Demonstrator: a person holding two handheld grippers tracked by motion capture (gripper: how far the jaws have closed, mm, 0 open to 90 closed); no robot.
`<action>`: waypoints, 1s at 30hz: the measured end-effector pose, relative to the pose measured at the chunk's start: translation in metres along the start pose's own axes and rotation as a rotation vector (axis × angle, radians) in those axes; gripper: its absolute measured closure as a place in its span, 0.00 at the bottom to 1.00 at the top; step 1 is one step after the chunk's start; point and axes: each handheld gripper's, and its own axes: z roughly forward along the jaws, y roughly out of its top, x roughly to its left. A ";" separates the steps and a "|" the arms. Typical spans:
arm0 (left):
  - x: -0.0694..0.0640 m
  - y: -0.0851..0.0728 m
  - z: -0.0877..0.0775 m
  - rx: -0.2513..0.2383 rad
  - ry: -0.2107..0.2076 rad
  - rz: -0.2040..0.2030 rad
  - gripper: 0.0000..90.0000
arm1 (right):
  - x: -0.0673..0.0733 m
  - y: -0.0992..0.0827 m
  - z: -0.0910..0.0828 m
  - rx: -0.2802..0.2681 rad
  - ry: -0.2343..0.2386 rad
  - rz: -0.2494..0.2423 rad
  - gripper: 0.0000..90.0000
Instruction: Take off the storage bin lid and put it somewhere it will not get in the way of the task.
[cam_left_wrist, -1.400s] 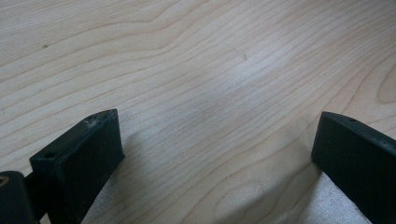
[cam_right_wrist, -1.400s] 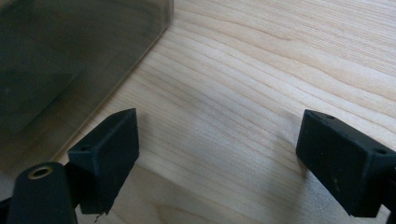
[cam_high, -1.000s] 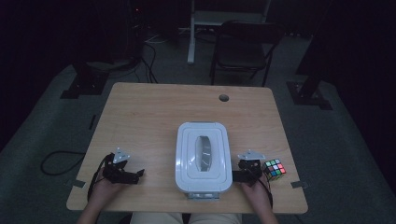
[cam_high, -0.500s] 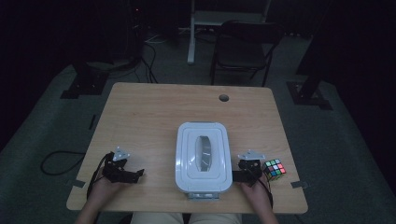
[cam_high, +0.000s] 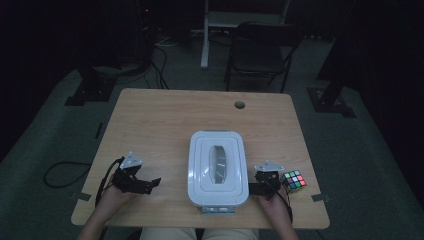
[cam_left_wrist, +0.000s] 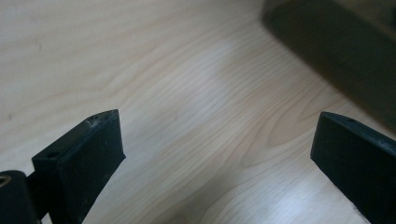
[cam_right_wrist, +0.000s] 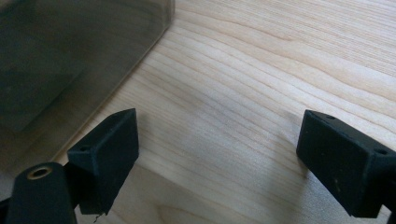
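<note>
Grippers flank a white plastic storage box (cam_high: 217, 169) in the high view. The box lies near the table's (cam_high: 165, 120) front edge, its long axis running from front edge to back edge, with rounded corners, a stepped lid and a grey handle recessed along that axis. The right gripper (cam_high: 252, 188) sits just beside the box's right long wall, near its front corner, jaws pointing at it. The left gripper (cam_high: 154, 184) rests well apart from the left wall, also pointing inward, so the right hand is clearly the nearer one. A colourful puzzle cube (cam_high: 293, 180) stands just beyond the right gripper, toward the table's right edge.

Seen from the left gripper view, the left gripper (cam_left_wrist: 215, 140) has its matte black, block-shaped jaws spread wide over bare pale wood grain; the box (cam_left_wrist: 336, 51) shows as a dark, blurred slab at the upper right.

From the right gripper view, the right gripper (cam_right_wrist: 217, 140) is likewise wide open and holds nothing. The box's smoky, translucent wall (cam_right_wrist: 74, 60) rises close by at the upper left, its bottom edge meeting the wood just ahead of the left-hand jaw.
</note>
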 end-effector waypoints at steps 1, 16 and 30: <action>-0.002 0.003 -0.002 -0.013 -0.012 0.003 0.04 | 0.000 0.000 0.000 0.000 0.000 0.001 0.14; -0.020 0.035 -0.020 -0.150 -0.121 0.126 0.04 | 0.000 0.000 0.000 0.001 0.000 0.000 0.14; -0.040 0.058 -0.023 -0.189 -0.218 0.192 0.04 | 0.000 0.000 0.000 0.001 0.000 0.002 0.14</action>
